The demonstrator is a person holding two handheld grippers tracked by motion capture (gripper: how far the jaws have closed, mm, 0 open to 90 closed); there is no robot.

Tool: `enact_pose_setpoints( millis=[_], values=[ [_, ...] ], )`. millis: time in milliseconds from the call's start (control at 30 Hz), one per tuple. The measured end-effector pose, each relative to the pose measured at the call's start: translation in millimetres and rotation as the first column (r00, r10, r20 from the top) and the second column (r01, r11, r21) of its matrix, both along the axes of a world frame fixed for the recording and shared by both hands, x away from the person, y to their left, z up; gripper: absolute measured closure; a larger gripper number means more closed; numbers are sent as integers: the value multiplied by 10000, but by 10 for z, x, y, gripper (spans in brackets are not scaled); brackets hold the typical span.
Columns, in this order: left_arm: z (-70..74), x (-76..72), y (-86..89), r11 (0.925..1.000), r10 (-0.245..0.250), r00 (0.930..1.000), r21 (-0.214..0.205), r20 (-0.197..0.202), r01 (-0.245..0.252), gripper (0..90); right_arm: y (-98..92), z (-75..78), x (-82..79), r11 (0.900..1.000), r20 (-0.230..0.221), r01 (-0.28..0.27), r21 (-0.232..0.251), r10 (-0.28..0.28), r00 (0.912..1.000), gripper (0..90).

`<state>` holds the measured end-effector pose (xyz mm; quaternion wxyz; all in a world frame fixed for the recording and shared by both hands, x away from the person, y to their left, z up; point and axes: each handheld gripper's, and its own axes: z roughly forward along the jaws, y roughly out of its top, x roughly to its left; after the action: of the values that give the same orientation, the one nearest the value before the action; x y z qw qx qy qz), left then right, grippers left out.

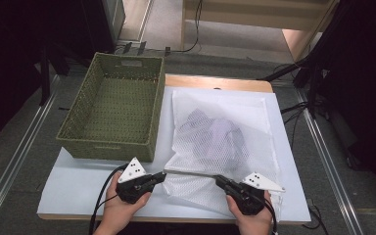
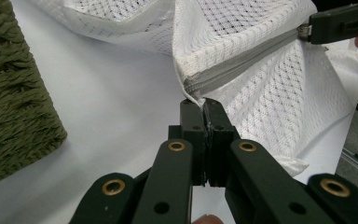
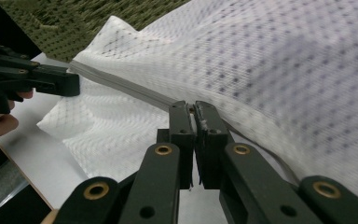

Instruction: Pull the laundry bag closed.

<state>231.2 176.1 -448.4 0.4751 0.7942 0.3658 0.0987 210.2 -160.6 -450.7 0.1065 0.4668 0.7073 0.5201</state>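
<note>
White mesh bag (image 1: 215, 137), perhaps zipped

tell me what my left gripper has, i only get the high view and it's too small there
Observer: In the left gripper view, the left gripper is shut on the end of the grey zipper of the white mesh bag.
Operator: and the right one
Observer: The right gripper is shut on the zipper too, farther along; the left gripper view shows metal, perhaps the pull, at its tip.
Operator: zipper open or closed between them
Observer: It looks closed along the stretch between them, pulled straight.
</note>
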Motion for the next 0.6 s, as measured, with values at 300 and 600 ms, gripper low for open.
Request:
enact_pose_setpoints(
  millis=[300,600],
  values=[
    [-11,1,0,10000,-30,10000,42,-25,30,893,-257,-25,-62,9991,97,412,21,-412,9991,880],
    [-33,6,1,10000,-12,9999,57,-151,13,892,-481,-12,-108,9965,146,833,81,-834,9964,879]
  ],
)
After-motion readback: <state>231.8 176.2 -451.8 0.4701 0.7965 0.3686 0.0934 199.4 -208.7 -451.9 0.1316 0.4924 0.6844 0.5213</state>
